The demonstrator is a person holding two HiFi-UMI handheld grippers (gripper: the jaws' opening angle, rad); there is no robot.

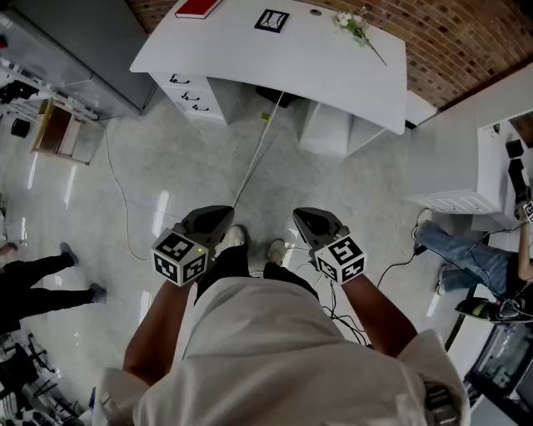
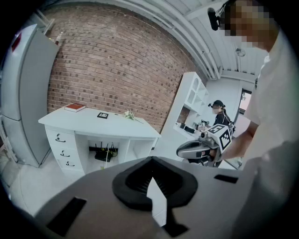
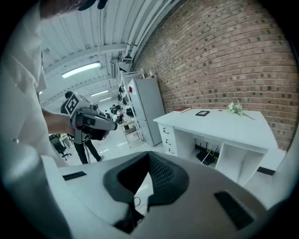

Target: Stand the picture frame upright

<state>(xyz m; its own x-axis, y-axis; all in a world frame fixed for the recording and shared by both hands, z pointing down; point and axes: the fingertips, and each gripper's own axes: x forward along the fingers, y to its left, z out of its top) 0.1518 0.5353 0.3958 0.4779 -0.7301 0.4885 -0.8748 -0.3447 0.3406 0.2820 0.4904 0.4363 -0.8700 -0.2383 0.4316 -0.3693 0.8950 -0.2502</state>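
Nothing is in hand yet. The left gripper (image 1: 218,213) is held at the person's waist with its jaws together and empty, and the right gripper (image 1: 313,216) beside it looks the same, pads meeting with nothing between them. Both tip a little downward towards the floor. The job at the moment is just getting there, as I see it: the frame (image 1: 271,20) lies well ahead of both grippers, up on the white surface (image 1: 316,62), out of reach from here. To do this well I'd walk right up until the frame sits just in front of the jaws, open one gripper, and take the frame by a border edge rather than across its face. The other gripper could steady the bottom edge so it pivots instead of sliding on that smooth top. I'd watch the red book (image 1: 198,8) ahead and to the left, and the flower sprig (image 1: 354,25) ahead and to the right, since a wide swing could knock either one. The frame itself is small and squarish, with a dark border round a pale middle that carries some dark pattern. It lies flat, face up, between the book and the flowers. Whether it has a prop on its back can't be told from here.
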